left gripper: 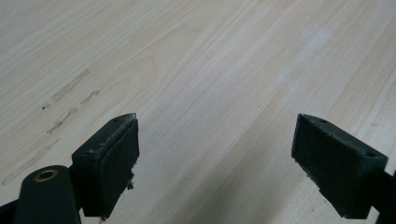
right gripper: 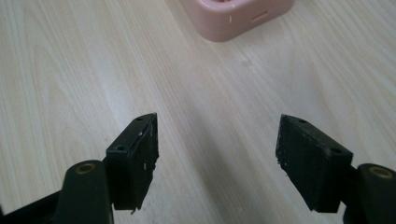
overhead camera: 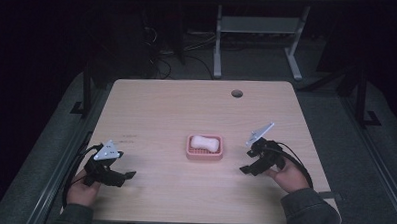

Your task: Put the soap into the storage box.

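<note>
Soap (overhead camera: 205,142), white and waisted like a bone, lying in pink dish (overhead camera: 204,153) at mid-table (overhead camera: 186,106); probably light, hard, slick, so best pinched across narrow middle. Left gripper (overhead camera: 129,175) near left edge, jaws wide apart, empty. Right gripper (overhead camera: 246,162) just beside dish, jaws likewise spread, aimed at dish corner (right gripper: 243,18)

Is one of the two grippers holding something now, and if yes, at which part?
Nothing is held. The left gripper and the right gripper both have open jaws with bare table between them.
</note>
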Tool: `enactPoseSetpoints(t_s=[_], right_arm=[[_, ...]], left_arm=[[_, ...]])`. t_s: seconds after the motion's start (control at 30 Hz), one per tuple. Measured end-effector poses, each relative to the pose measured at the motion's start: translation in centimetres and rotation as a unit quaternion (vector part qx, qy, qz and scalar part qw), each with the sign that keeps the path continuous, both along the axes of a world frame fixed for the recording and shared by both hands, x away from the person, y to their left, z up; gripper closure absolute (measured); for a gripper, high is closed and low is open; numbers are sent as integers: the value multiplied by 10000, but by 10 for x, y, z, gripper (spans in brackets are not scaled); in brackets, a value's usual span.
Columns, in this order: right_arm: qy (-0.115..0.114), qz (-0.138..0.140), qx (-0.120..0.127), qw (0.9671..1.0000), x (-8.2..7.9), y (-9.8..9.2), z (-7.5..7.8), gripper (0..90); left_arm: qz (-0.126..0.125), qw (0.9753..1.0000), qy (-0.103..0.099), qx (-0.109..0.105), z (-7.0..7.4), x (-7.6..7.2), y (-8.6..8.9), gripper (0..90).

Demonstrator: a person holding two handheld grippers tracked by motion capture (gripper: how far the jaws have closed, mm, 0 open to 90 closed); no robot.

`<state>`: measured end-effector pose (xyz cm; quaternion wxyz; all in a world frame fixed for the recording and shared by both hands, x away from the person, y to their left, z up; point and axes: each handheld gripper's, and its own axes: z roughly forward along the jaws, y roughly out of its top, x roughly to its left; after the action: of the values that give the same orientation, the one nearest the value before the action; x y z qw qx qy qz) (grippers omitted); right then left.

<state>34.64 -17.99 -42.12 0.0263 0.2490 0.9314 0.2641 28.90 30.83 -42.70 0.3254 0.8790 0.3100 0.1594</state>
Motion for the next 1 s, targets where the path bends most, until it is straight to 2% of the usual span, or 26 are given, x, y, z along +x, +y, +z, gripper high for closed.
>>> enactPoseSetpoints(t_s=[0.23,0.3,0.47,0.57,1.0], right_arm=[[-15,-87,-5,10000,-8,-11,-6,295],[69,-148,11,9999,-11,-14,-8,294],[65,-253,45,9996,-16,-22,-14,294],[85,-309,67,9995,-21,-28,-17,294],[79,-382,160,9991,-34,-38,-25,293]], left_arm=[[-25,10000,14,20,-1,0,-1,149],[-33,10000,12,36,-1,0,-1,149],[24,10000,39,-23,-1,0,-1,149],[-8,10000,35,35,0,0,0,149],[11,10000,45,19,-1,0,1,149]])
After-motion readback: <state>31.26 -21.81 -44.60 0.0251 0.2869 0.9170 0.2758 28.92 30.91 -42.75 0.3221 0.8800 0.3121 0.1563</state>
